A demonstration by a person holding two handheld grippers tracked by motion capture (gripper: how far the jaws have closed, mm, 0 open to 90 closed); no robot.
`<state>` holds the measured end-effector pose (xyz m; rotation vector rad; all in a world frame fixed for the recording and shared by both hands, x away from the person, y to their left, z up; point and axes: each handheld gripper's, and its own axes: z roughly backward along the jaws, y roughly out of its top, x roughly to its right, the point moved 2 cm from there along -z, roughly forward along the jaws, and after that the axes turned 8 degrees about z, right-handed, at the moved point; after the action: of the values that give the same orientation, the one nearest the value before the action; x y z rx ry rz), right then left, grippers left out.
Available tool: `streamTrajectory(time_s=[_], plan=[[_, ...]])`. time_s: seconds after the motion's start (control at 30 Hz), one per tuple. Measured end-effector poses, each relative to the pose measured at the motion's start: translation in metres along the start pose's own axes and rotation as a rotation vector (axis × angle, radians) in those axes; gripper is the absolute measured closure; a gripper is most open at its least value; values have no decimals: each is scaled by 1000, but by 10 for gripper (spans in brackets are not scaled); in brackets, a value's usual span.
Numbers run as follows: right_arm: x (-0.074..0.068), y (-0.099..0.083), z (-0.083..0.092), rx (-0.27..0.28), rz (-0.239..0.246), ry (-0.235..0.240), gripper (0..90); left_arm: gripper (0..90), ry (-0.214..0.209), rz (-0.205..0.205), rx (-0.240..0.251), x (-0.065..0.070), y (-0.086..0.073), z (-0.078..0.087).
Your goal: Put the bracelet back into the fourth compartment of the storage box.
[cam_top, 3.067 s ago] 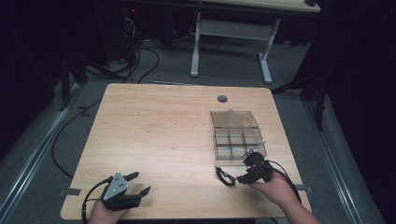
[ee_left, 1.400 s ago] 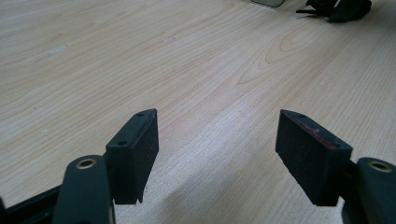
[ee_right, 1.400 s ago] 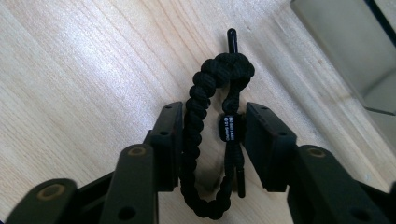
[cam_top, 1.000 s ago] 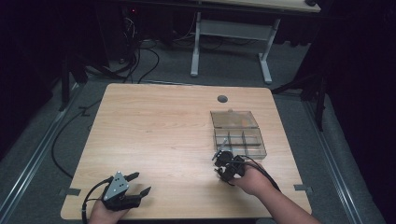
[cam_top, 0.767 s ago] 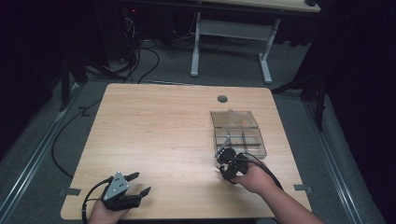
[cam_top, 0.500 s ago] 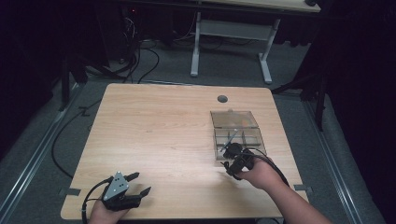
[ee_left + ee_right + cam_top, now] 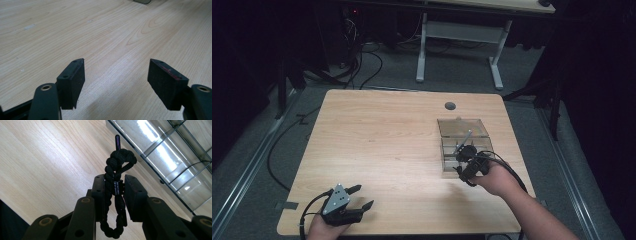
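My right gripper [image 7: 113,188] is shut on a black braided cord loop [image 7: 117,167], which sticks up between its jaws with a thin black tip on top. In the high view the right gripper [image 7: 464,159] hovers over the near-left part of a clear compartment box [image 7: 462,127] at the table's right. That box [image 7: 175,152] lies just beyond the cord, its dividers visible. My left gripper [image 7: 357,197] rests at the table's near-left corner, jaws apart; between its pads [image 7: 72,77] only bare wood shows.
The wooden table [image 7: 382,145] has a round grey grommet [image 7: 450,106] near its far edge. Cables and a second desk's white legs [image 7: 422,45] stand on the floor beyond. The box's lid [image 7: 460,126] lies open toward the far side.
My right gripper lifted the black cord from the table near the box's front-left corner and moved it up and right, over the box. The left gripper stayed still.
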<state>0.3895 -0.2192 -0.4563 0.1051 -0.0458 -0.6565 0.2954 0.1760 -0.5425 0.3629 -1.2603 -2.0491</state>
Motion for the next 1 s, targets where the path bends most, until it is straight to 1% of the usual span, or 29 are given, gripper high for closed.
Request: streamTrajectory(time_s=[0.07, 0.1, 0.17, 0.2, 0.23, 0.27, 0.3, 0.33, 0.37, 0.4, 0.47, 0.5, 0.53, 0.57, 0.63, 0.7, 0.73, 0.77, 0.87, 0.9, 0.93, 0.97, 1.0], plan=[[1, 0, 2, -4, -12, 4, 714, 306, 0, -1, 0, 0, 0, 0], [2, 1, 2, -4, -5, 1, 714, 306, -1, -1, 0, 0, 0, 0], [3, 2, 4, -7, -31, 8, 714, 306, 0, 0, -2, 0, 0, 0], [4, 2, 4, -3, -16, 5, 714, 306, 2, 1, -2, 0, 0, 0], [3, 2, 5, -12, -58, 13, 714, 306, 3, 2, -3, 0, 0, -1], [2, 3, 6, -17, -75, 21, 714, 306, 3, 2, -2, 0, 0, 0], [4, 3, 6, -4, -55, 19, 713, 306, 3, 1, -2, 0, 0, 0], [8, 4, 6, 4, -18, 14, 713, 306, 2, 0, -5, 0, 0, 0], [7, 6, 6, -3, -34, 19, 713, 306, 3, 1, -3, 0, 0, 0], [9, 6, 6, -1, -13, 13, 714, 306, 2, 0, -3, 0, 0, 0], [11, 9, 8, -4, -2, 14, 714, 306, 0, 1, -2, 0, 0, 0], [12, 10, 9, -6, -3, 9, 714, 306, -1, 1, -3, 0, 0, 0], [10, 12, 11, -13, -32, 11, 714, 306, -2, 2, -3, 0, 0, 0], [12, 14, 12, -10, -29, 11, 714, 305, -3, 3, -3, 0, 0, 0], [14, 18, 13, 5, -36, 19, 714, 305, -4, 3, -3, 0, 0, 0], [15, 21, 13, 4, -35, 15, 714, 305, -4, 2, -2, 0, 0, 0], [16, 23, 13, -1, -42, 18, 714, 305, -4, 2, -2, 0, 0, 0], [17, 24, 13, 0, -33, 15, 714, 306, -5, 2, -2, 0, 0, 0], [19, 28, 11, -6, -28, 15, 714, 305, -6, 2, -3, 0, 0, 0], [22, 30, 10, 1, 2, 18, 714, 305, -6, 2, -4, 0, 0, 0], [22, 31, 9, 4, -3, 20, 714, 305, -7, 2, -5, -1, 0, 0], [21, 32, 9, -6, -24, 22, 714, 305, -8, 2, -5, -1, 0, -1], [21, 34, 9, -8, -25, 24, 714, 305, -8, 2, -5, -1, 0, -1]])
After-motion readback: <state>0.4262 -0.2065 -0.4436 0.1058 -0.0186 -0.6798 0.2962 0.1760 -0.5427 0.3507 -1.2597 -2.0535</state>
